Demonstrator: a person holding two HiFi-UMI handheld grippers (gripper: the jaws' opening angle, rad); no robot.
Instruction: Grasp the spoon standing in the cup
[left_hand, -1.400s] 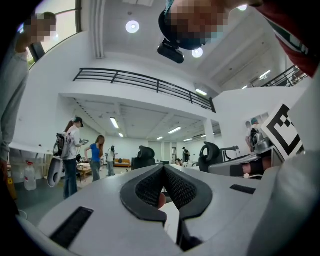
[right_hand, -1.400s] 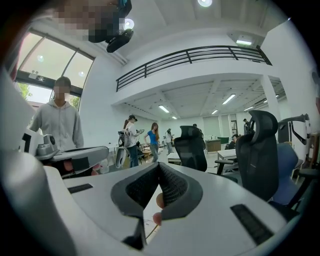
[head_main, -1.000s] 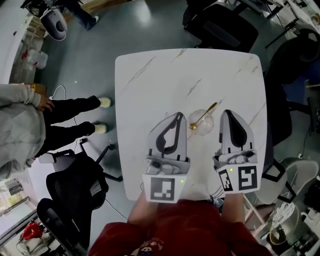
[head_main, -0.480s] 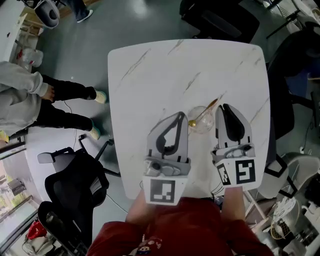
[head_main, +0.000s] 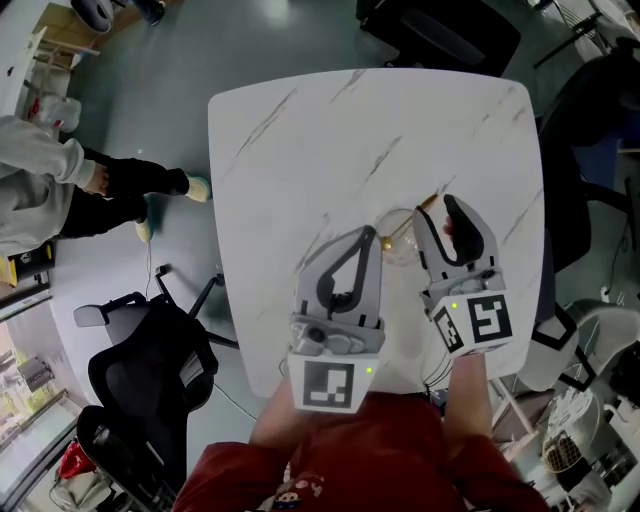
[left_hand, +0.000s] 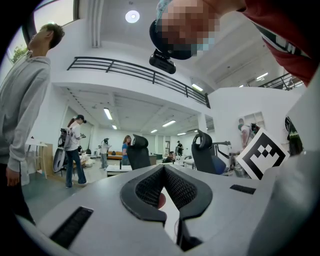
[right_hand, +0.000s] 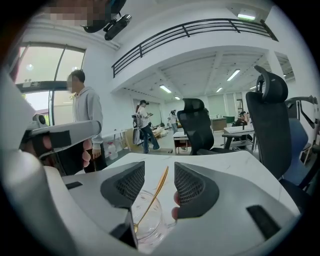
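A clear glass cup (head_main: 400, 246) stands on the white marble table (head_main: 300, 150) with a gold spoon (head_main: 394, 237) leaning in it, handle pointing away to the right. My right gripper (head_main: 436, 208) is at the cup's right side. In the right gripper view its jaws are opening: the spoon (right_hand: 152, 197) handle rises between the pads without touching them, above the cup (right_hand: 150, 227). My left gripper (head_main: 368, 234) is shut and empty, its tip just left of the cup. It also shows at the left of the right gripper view as the left gripper (right_hand: 65, 132).
A person in a grey hoodie (head_main: 40, 190) stands left of the table. A black office chair (head_main: 150, 370) is at the near left. More black chairs (head_main: 440, 30) stand beyond the far edge and to the right. The table's far half is bare marble.
My right gripper has gone from shut to open and moved forward and left, so its jaws now stand around the spoon handle. The left gripper has barely moved.
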